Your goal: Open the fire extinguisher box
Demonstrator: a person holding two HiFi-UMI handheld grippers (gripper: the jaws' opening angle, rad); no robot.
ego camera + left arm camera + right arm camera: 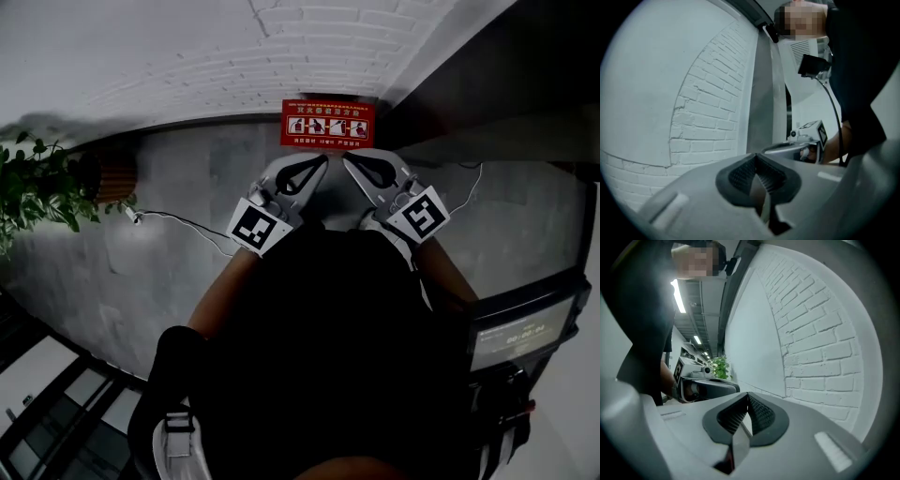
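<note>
The fire extinguisher box (pixel 327 123) is a red case with white pictograms on its top, standing on the floor against the white brick wall. In the head view both grippers are held side by side just short of it, tips pointing at its near edge. My left gripper (pixel 322 161) is shut with nothing between its jaws, and its ribbed pads meet at the tip (pixel 756 154). My right gripper (pixel 347 158) is also shut and empty (pixel 748 393). Neither touches the box. Each gripper view shows the other gripper beside it and the brick wall behind, but not the box.
A potted plant (pixel 37 187) stands at the left by the wall, also seen far off (pixel 719 366). A thin white cable (pixel 178 221) trails over the grey floor. A dark machine with a display (pixel 523 337) stands at the lower right. The white brick wall (pixel 234 56) runs behind.
</note>
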